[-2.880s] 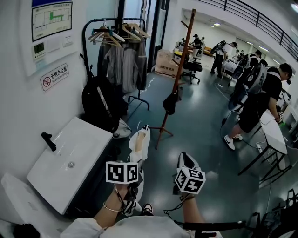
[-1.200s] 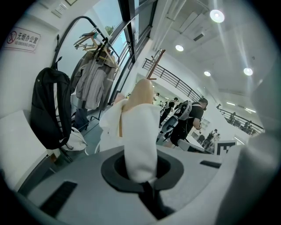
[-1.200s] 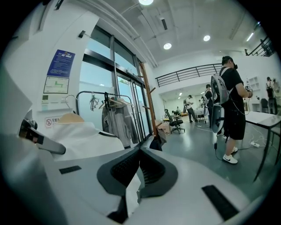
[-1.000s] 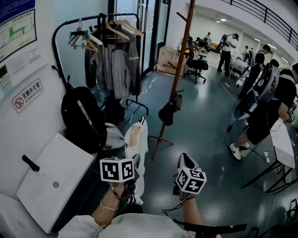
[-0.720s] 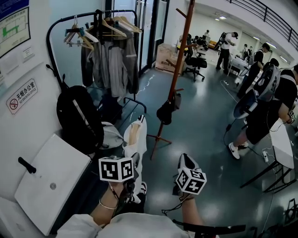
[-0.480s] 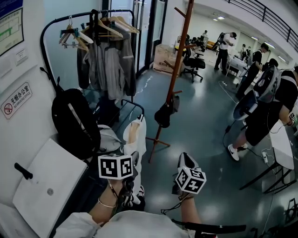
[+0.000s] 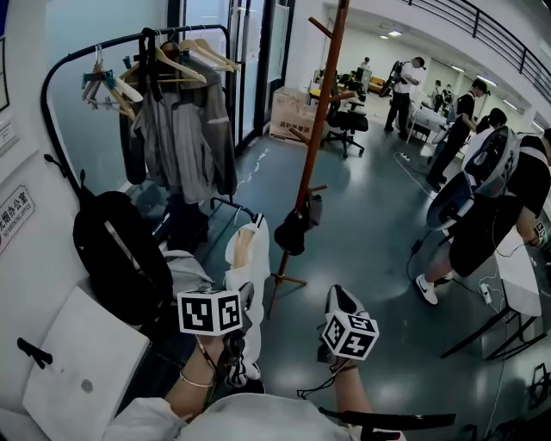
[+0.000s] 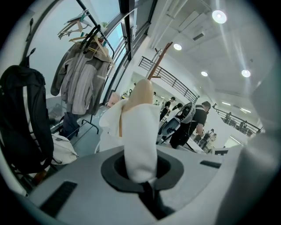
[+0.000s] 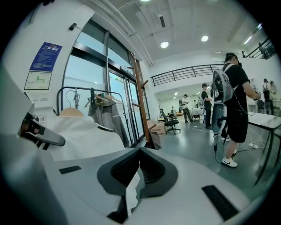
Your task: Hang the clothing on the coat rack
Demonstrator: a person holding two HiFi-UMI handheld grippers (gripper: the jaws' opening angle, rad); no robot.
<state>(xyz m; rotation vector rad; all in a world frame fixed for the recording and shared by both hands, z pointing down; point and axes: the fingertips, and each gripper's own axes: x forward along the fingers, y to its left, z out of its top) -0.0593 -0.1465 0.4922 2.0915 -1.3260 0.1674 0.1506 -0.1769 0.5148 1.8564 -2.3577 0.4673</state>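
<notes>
Head view first: where is the clothing (image 7: 256,269) found, and by what is it held?

— It is seen just above the left tongs (image 7: 244,300), white, draped on a wooden hanger (image 7: 244,244), its long axis upright. The right tongs (image 7: 337,300) are carried beside it, on its right. The coat rack (image 7: 314,146) is stood ahead on the floor (image 7: 370,224). Its pole rises just right of the clothing, and a dark bag (image 7: 295,231) is hung low on it.

Left gripper view: what is shown there?

— The left tongs (image 8: 142,176) are clamped narrow on the clothing (image 8: 139,140), which is held straight up out of the jaws. The top of the coat rack (image 8: 158,61) is seen beyond, up and to the right of the hanger (image 8: 143,94).

And the right gripper view?

— The right tongs (image 9: 139,169) are closed with a strip of the white cloth pinched between them. The bulk of the clothing (image 9: 83,134) lies to their left. The coat rack (image 9: 139,101) is seen straight ahead, well apart.

Which hand is judged nearer?

— Neither can be told as nearer. The rack lies ahead of both, and since its free pegs (image 7: 320,26) are set high, a lift is judged to be called for.
</notes>
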